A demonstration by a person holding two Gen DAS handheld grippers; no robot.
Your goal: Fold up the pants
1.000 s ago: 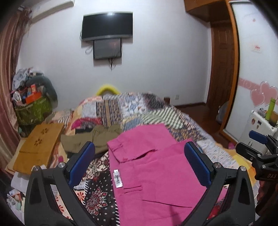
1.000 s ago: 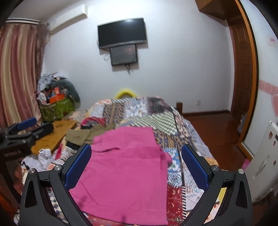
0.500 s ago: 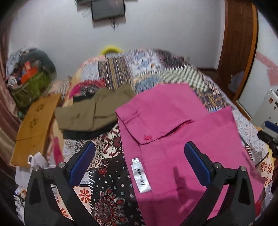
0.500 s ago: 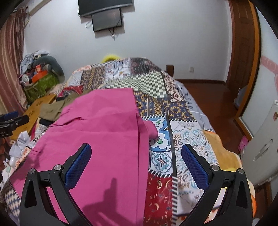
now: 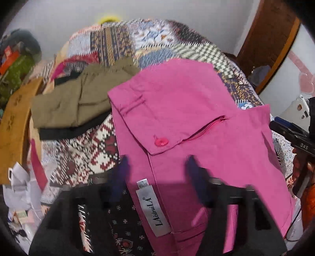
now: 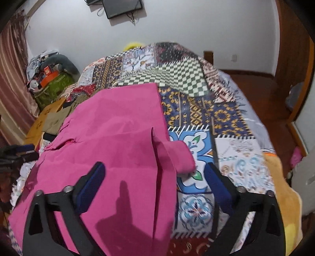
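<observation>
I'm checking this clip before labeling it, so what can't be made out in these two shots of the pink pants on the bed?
- Left wrist view: the left claw is motion-blurred; whether it touches the pink pants is unclear.
- Same view: small print on the upper label tag is too small to read.
- Right wrist view: the right claw body hides the pants' near hem; the wall screen is cut off by the top edge.

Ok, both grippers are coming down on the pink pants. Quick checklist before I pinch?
1. Left gripper open: ok, fingers apart but blurred.
2. Left gripper straddles the waistband edge of the pink pants near the label: ok.
3. Right gripper open: ok, nothing between its fingers.
4. Right gripper over the pants' right edge: ok, one finger over cloth, one over the quilt.
5. Olive garment out of the grasp: ok, beside the waistband.
6. Pants flat: not ok, a flap curls at the right edge.
</observation>
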